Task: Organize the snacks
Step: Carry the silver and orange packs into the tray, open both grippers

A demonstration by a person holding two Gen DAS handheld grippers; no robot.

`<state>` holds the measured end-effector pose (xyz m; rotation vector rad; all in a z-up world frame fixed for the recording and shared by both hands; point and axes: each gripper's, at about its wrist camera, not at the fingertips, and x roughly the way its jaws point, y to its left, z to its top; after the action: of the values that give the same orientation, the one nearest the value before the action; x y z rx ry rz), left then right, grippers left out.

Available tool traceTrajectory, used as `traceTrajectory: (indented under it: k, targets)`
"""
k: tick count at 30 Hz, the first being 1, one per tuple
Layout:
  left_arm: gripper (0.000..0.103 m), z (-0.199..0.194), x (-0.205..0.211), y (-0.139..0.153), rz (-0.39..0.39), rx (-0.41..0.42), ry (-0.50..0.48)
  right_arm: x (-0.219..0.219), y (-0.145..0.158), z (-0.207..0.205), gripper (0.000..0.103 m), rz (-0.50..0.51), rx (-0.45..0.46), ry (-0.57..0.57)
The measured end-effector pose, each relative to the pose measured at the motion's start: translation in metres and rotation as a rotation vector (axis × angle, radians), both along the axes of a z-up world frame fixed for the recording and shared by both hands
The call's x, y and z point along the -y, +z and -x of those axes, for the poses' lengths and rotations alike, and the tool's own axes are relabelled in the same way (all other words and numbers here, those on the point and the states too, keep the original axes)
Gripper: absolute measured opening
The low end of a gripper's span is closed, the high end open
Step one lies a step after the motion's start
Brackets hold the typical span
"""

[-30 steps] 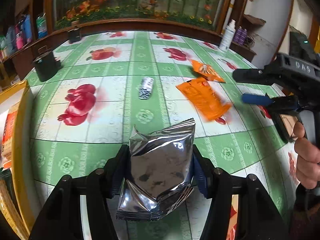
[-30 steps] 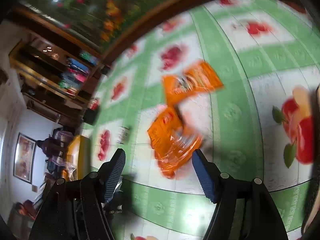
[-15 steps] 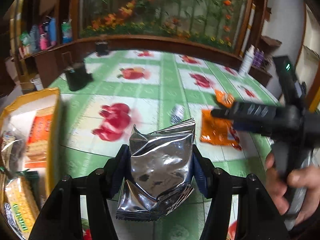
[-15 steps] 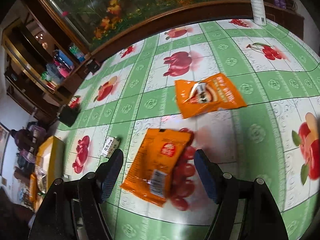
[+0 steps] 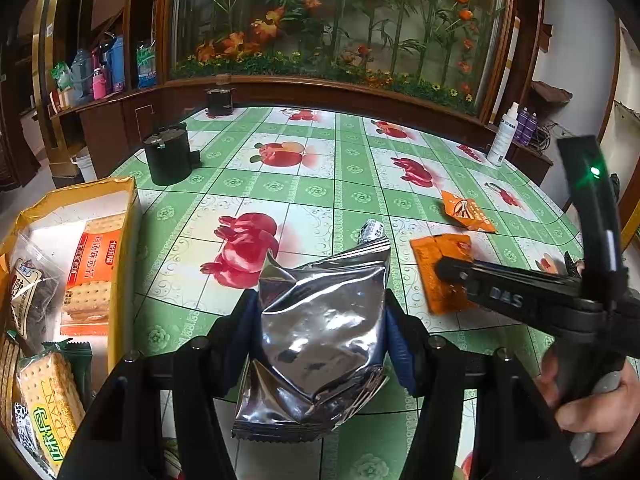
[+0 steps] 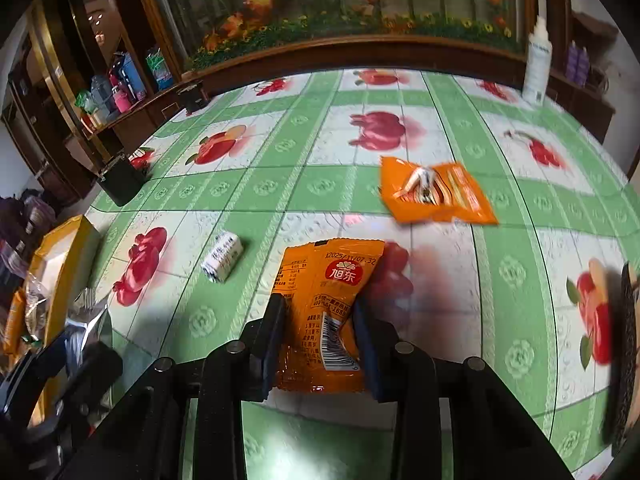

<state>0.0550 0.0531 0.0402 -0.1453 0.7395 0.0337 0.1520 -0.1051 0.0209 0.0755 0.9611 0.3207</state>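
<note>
Box position is the deciding relation: the yellow snack box sits off to the left of the left gripper, close by, its open top showing cracker packs already inside.

Left gripper is clamped on the silver foil pouch, pouch upright between the pads, squeezed across its width, bottom seam hanging below the fingers, clear of the tablecloth.

Right gripper has its pads closed in on the orange packet, gripping the near end across the short side; long axis runs straight ahead, away from the tongs. Packet looks flat on the table, so probably not lifted yet.

From the right gripper the box is far left, past the left gripper, well apart. Left hand is clearly nearer, so I'd expect silver pouch goes in first.

Loose on the table ahead of the right gripper: small white wrapped snack ahead-left, second orange packet ahead-right.
</note>
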Motion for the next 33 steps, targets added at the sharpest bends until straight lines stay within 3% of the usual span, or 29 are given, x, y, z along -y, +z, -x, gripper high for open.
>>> traceTrajectory:
  k: [4, 8, 16, 23, 30, 33]
  targets:
    - [0.059, 0.0, -0.001, 0.0, -0.004, 0.002, 0.005, 0.004, 0.006, 0.006, 0.036, -0.063, 0.016, -0.01]
    - [0.059, 0.004, -0.008, 0.005, 0.019, 0.028, 0.021, 0.007, 0.032, 0.019, 0.037, -0.124, 0.104, -0.029]
    - [0.059, 0.029, -0.047, 0.027, 0.152, 0.056, 0.068, -0.015, 0.058, 0.05, 0.037, -0.188, 0.195, -0.019]
    - [0.059, 0.057, -0.122, 0.051, 0.181, 0.069, 0.157, -0.08, 0.062, 0.079, 0.037, -0.207, 0.193, 0.147]
    - [0.059, 0.069, -0.201, 0.029, 0.183, -0.027, 0.288, -0.17, 0.06, 0.108, 0.037, -0.228, 0.164, 0.349]
    - [0.059, 0.074, -0.208, 0.029, 0.209, -0.023, 0.246, -0.205, 0.051, 0.116, 0.037, -0.21, 0.138, 0.421]
